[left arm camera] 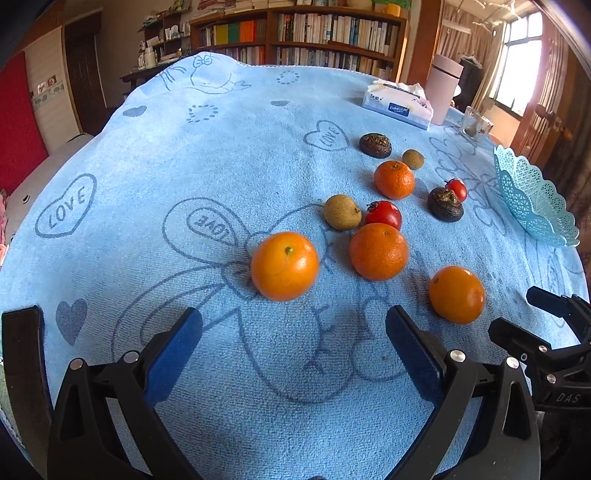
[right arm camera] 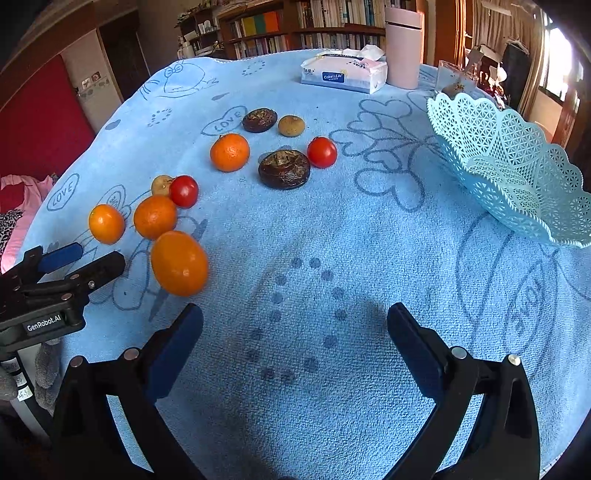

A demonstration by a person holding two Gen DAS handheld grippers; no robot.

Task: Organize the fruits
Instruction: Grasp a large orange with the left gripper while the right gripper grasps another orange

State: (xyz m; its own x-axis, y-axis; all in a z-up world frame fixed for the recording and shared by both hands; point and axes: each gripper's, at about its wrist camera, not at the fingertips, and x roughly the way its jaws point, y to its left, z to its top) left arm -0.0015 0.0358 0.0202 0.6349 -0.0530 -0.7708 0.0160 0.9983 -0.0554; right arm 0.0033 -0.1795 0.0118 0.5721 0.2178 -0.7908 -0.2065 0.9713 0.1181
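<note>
Several fruits lie loose on a blue towel: oranges, two tomatoes, two tan fruits and two dark brown fruits. A light blue lattice basket stands empty at the right. My left gripper is open and empty just short of the nearest orange. My right gripper is open and empty over bare towel, with an orange to its left.
A tissue box, a pink cylinder and a small glass stand at the far edge of the table. Bookshelves fill the wall behind. The towel's near edge curves off on both sides.
</note>
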